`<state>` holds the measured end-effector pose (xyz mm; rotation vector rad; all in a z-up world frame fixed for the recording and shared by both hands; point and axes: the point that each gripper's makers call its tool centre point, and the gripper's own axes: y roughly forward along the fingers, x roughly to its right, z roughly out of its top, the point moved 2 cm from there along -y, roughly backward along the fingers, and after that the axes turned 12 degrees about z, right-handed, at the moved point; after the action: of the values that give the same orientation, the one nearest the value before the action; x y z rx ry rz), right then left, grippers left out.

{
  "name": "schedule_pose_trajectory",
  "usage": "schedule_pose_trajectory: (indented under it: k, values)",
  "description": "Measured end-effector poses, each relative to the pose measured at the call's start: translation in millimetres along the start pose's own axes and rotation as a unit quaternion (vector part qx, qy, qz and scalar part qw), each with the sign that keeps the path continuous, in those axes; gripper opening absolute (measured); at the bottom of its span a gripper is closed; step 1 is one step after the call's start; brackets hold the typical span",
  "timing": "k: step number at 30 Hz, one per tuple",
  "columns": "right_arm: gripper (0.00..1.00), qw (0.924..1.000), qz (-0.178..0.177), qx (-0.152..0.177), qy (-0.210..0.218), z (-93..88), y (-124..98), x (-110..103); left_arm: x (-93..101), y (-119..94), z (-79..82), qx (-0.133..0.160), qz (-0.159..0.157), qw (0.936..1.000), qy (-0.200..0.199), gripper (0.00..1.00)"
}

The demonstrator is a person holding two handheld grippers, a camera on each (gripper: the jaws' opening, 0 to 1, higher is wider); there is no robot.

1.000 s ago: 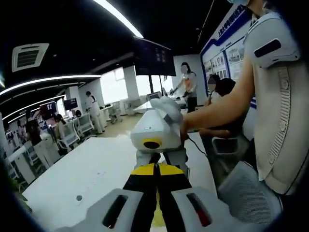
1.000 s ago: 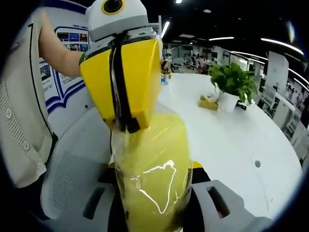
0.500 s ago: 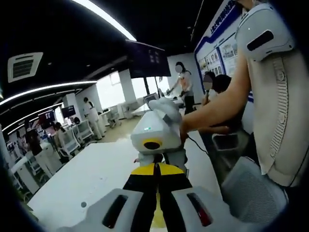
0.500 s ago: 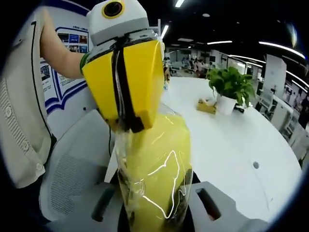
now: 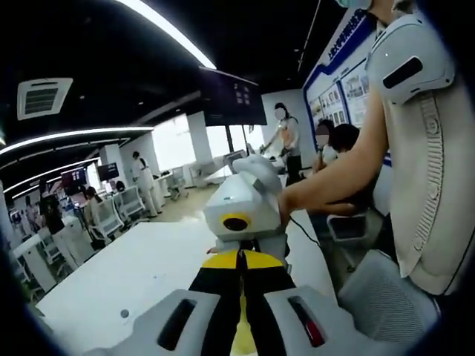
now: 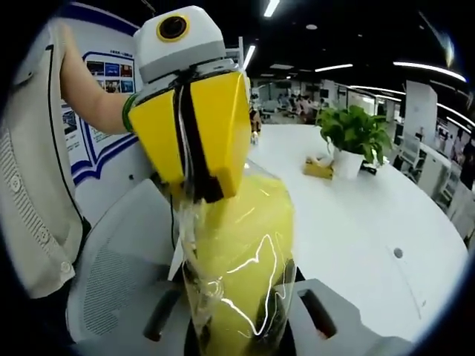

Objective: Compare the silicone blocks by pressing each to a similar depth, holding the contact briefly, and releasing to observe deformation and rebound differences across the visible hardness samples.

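Note:
A yellow silicone block (image 6: 245, 252) in clear crinkled wrap stands up between the two jaws of my right gripper (image 6: 237, 315), which is shut on it. From above, my left gripper (image 6: 202, 194) comes down with its yellow jaws closed, pinching the block's top edge and wrap. In the left gripper view my left gripper (image 5: 239, 256) shows black and yellow jaws pressed together with a yellow sliver between them. Straight ahead and facing it is the white body of the right gripper (image 5: 245, 241), held by a person's hand (image 5: 297, 200).
A white table (image 6: 356, 215) (image 5: 141, 267) runs ahead, carrying a potted plant (image 6: 355, 133) and a small yellow box (image 6: 320, 167). A grey mesh chair (image 6: 126, 274) (image 5: 386, 289) is close by the person. Several people stand and sit farther back.
Both grippers keep their hold on the yellow block. Only the views have shifted a little with the hands.

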<state>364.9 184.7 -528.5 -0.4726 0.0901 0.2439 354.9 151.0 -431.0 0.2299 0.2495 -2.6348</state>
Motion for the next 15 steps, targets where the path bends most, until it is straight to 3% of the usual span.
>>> schedule_pose_trajectory:
  k: [6, 15]
  values:
    - [0.09, 0.9998, 0.009, 0.003, 0.015, -0.8, 1.4, -2.4, -1.1, 0.7, -1.4, 0.002, 0.004, 1.0, 0.003, 0.0]
    - [0.09, 0.9999, 0.008, -0.005, 0.011, -4.9, 1.4, -1.9, -1.7, 2.6, -5.2, -0.015, 0.008, 0.9995, -0.025, 0.0]
